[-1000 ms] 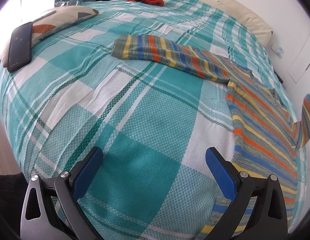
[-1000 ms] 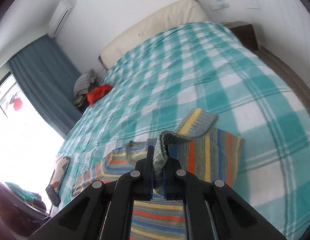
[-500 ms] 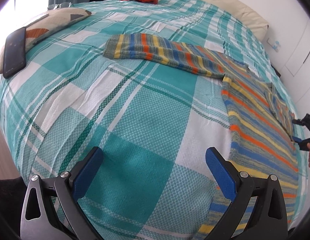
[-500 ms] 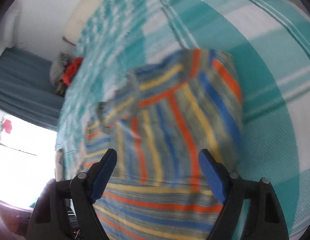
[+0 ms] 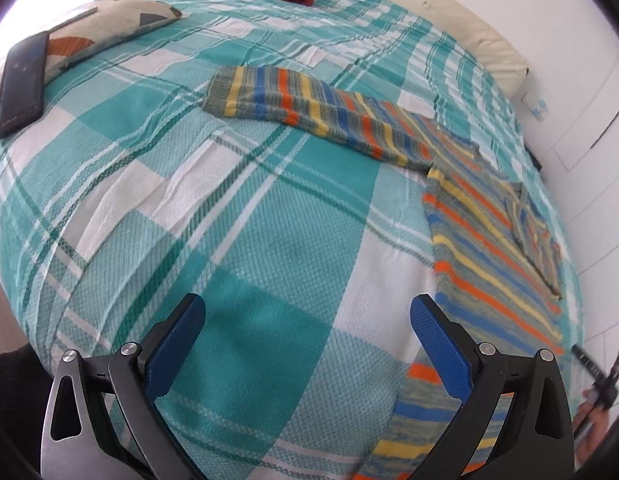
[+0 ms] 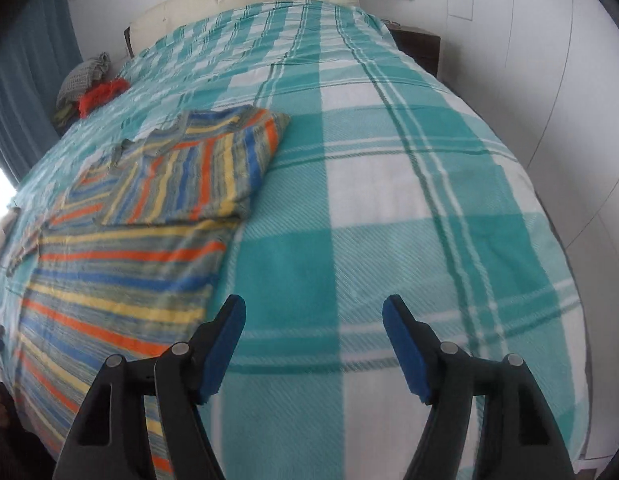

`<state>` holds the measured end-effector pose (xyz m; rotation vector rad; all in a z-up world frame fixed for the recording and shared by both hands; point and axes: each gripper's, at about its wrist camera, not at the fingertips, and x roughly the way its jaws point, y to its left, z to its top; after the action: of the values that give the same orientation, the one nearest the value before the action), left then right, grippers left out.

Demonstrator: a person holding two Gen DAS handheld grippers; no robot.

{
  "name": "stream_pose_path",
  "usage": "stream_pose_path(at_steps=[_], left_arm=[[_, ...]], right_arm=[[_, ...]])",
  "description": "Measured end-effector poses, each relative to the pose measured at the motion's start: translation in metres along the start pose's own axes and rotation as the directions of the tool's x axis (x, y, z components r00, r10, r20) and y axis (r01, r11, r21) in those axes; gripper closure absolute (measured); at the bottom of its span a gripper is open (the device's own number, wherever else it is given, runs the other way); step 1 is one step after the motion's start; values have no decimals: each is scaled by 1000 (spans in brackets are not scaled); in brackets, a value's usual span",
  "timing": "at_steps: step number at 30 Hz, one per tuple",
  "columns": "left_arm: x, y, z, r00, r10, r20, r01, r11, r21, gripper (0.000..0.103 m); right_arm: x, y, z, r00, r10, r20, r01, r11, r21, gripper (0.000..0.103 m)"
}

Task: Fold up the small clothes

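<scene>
Sweater [image 5: 485, 236] in stripes lies flat on the checked bed cover [image 5: 237, 248] in the left wrist view, one sleeve [image 5: 309, 116] stretched out sideways; the left hand-held gripper [image 5: 305, 344] hovers with jaws apart, nothing between them. In the right wrist view, the other sleeve [image 6: 197, 168] lies folded across the sweater's body. The right hand-held gripper [image 6: 313, 344], jaws just opened wide and empty, hangs over bare cover beside the sweater's edge.
</scene>
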<state>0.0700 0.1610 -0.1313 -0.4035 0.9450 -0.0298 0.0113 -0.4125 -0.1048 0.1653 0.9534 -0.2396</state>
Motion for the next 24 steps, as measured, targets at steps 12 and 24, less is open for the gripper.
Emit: stream_pose_path(at_steps=[12, 24], left_arm=[[92, 51, 149, 967, 241, -79, -249, 962, -109, 30], [-1, -149, 192, 989, -89, 121, 41, 934, 355, 102]], right_arm=[[23, -23, -41, 994, -72, 84, 74, 997, -16, 7], [24, -22, -42, 994, -61, 95, 62, 998, -10, 7]])
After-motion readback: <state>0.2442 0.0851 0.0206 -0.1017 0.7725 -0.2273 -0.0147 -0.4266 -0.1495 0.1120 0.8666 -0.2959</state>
